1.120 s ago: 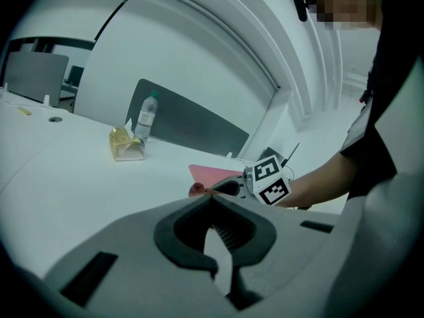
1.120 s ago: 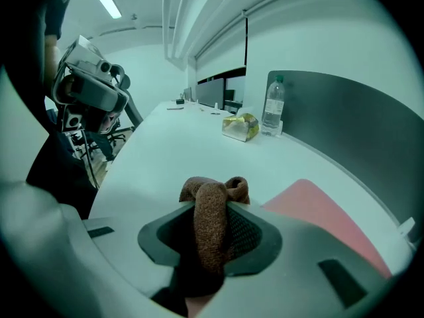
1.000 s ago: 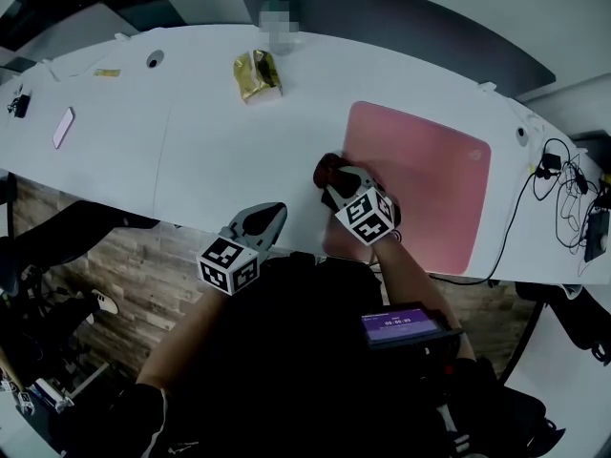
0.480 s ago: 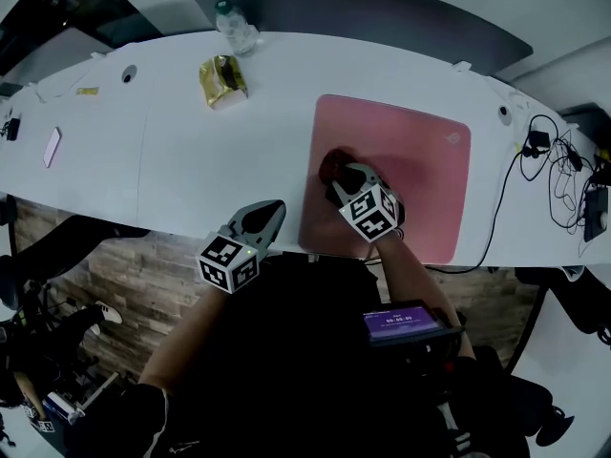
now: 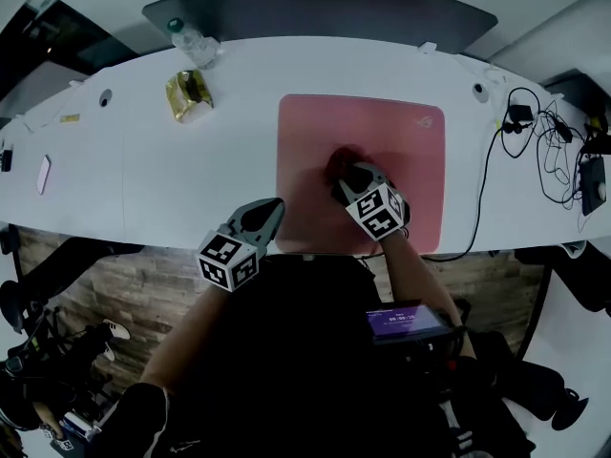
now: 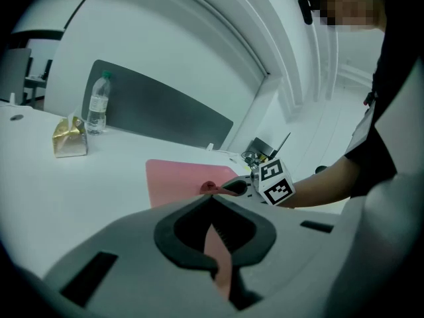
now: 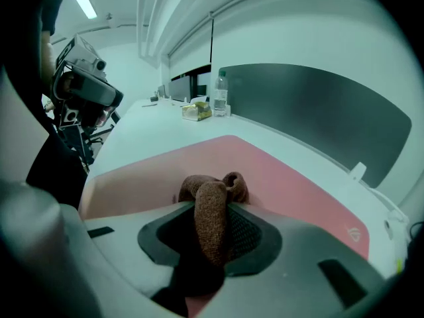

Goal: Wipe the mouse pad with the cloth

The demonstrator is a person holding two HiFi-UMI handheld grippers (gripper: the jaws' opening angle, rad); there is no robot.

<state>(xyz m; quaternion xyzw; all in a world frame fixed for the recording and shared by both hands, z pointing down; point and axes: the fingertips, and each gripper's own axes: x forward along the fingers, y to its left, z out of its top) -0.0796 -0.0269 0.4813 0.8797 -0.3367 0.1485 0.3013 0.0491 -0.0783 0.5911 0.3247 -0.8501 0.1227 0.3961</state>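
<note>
right claw (image 5: 345, 174): clamped on the cloth; a fold of fabric stands up between the jaws in the right gripper view (image 7: 212, 234)
cloth (image 5: 335, 163): dark reddish-brown, bunched into a lump, sits on the mouse pad just left of its middle; the front of the bundle pokes out past the jaw tips onto the pad (image 7: 213, 189)
mouse pad (image 5: 391, 132): pink, rectangular, flat on the surface, small logo in its far right corner; near edge close to the surface's near edge
left claw (image 5: 270, 210): jaws almost together with only a thin slit between them, nothing held (image 6: 216, 238); over the near part of the surface, just beside the pad's near left corner, well clear of the cloth
surface (image 5: 191, 179): white, long and curved, with a dark panel (image 5: 315, 12) along the far side
bottle (image 5: 194, 38): clear plastic, upright at the far left edge, well apart from the pad
gold packet (image 5: 188, 94): near the bottle, left of the pad
cables (image 5: 539, 151): black tangle at the right end of the surface, one lead running past the pad's right edge
phone (image 5: 43, 173): flat, far left on the surface
</note>
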